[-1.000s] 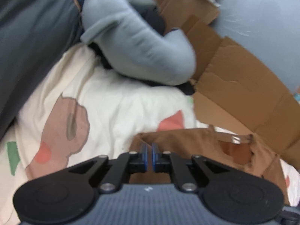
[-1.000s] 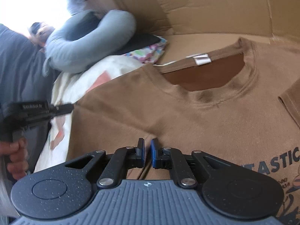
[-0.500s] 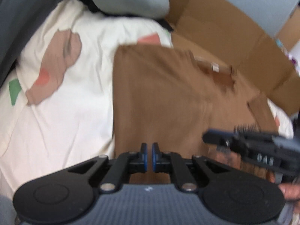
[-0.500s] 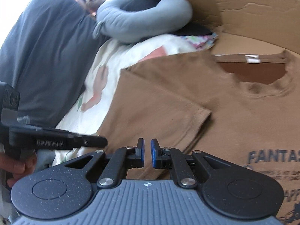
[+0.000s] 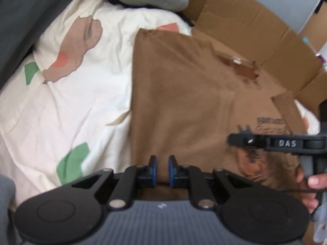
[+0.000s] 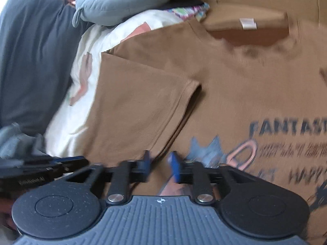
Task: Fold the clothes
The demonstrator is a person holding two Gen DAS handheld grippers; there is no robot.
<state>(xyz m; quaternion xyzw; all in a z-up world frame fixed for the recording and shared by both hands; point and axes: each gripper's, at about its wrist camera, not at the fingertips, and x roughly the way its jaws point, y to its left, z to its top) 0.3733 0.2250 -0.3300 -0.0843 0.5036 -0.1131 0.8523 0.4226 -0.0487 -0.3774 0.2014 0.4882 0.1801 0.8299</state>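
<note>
Brown T-shirt (image 6: pixel 235 77) spread flat on the flowered bedsheet (image 5: pixel 67 102), light, floppy cotton, best pinched at a hem or folded sleeve edge; left gripper (image 5: pixel 162 170) barely parted and opening, right gripper (image 6: pixel 160 168) just opening wider, both empty.

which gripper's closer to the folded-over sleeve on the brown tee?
Left. The left gripper hangs over the folded sleeve side of the brown tee, jaws just eased apart, empty. The right gripper sits beside the sleeve hem, by the print.
</note>
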